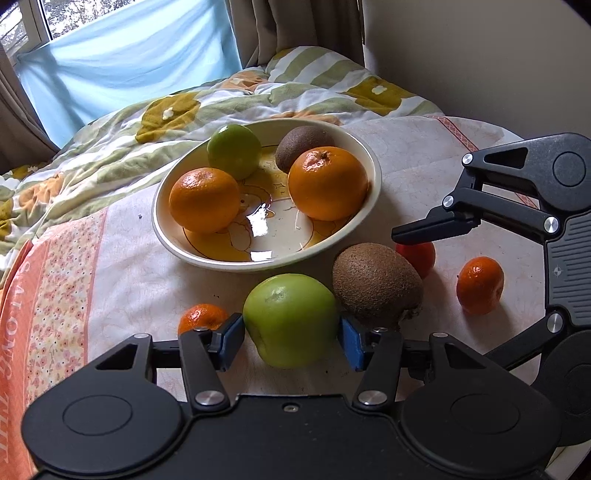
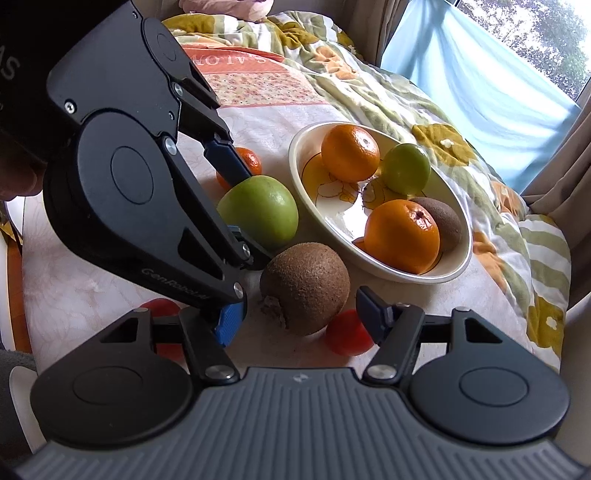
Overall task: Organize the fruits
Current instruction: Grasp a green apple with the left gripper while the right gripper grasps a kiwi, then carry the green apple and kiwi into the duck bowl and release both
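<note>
My left gripper (image 1: 291,341) is shut on a green apple (image 1: 291,319) that rests on the pale cloth; both blue pads press its sides. Just right of it lies a brown kiwi (image 2: 306,287) between the pads of my right gripper (image 2: 301,317), which stands open with a small gap on each side. Behind both sits a cream bowl (image 1: 258,264) holding two oranges (image 1: 205,199), a smaller green fruit (image 1: 234,149) and a second kiwi (image 1: 301,142). In the right wrist view the left gripper's black body covers the apple's left part.
Loose on the cloth lie a mandarin (image 1: 480,284) at the right, another mandarin (image 1: 201,317) left of the apple, and red fruit (image 2: 349,334) beside the kiwi. A rumpled flowered quilt (image 1: 110,147) lies behind the bowl, with curtains (image 1: 295,26) and a window beyond.
</note>
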`<state>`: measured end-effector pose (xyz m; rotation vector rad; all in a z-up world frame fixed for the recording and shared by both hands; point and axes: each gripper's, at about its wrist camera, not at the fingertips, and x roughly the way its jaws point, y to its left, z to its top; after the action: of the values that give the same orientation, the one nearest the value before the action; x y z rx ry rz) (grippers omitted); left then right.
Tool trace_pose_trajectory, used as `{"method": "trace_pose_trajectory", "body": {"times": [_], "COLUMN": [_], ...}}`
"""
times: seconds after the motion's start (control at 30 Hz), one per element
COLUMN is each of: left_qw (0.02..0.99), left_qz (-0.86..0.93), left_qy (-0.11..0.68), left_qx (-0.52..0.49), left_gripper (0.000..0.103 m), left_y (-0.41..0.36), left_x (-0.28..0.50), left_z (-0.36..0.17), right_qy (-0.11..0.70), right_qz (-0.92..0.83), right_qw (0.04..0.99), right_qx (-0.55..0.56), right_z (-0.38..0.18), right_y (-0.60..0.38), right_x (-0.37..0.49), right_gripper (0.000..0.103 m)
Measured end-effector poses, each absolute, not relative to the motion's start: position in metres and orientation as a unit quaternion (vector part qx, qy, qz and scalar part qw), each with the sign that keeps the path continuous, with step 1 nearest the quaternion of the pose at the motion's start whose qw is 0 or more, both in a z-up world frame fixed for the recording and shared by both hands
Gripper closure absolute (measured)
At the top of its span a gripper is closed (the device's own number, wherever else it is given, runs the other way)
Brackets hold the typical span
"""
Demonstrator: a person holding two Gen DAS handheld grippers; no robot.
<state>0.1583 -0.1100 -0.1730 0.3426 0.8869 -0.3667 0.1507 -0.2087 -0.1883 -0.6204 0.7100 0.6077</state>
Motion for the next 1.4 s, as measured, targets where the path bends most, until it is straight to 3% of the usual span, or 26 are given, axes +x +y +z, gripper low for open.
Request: {"method": "trace_pose_trajectory", "body": {"times": [1.0, 1.4], "left_qw": [0.892, 0.903], "left_qz": [-0.167, -0.175], "left_qy": [0.392, 0.365], "left_qx": [0.151, 0.140], "left_gripper": [0.044, 0.044], "left_y": [-0.084, -0.060], "left_x": [0.144, 0.136], "left_z": [-0.144, -0.103], "right_qy": [0.372, 0.379], "right_qz": [0.260, 0.226], "right_qw": [0.857, 0.875], "right_qx": [-0.243, -0.199], "right_z": [-0.187, -0.139], "right_y": [-0.204, -0.198], "right_x": [0.162, 0.146], "right_gripper": [0.036, 0.036]}}
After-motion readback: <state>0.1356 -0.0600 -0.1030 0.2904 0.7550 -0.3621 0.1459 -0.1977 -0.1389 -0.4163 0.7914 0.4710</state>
